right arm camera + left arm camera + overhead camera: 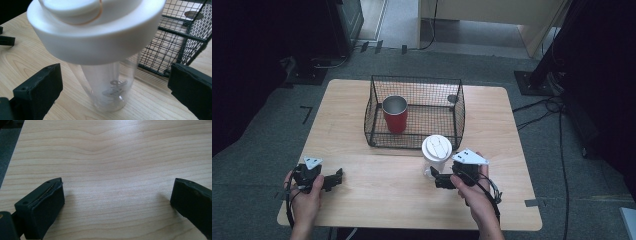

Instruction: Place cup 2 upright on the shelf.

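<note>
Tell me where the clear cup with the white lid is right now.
In the high view the clear cup with the white lid stands on the table just outside the wire basket, near its front right corner, between the open jaws of the right gripper.

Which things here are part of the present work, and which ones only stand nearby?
Part of the work:
- clear bottle with white lid, between the open jaws of the right gripper
- wire basket, just behind it

Standing by:
- red cup inside the basket
- left gripper, open over bare table

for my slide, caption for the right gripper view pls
Open right gripper straddling a clear bottle with a white lid, beside a wire basket.
</note>
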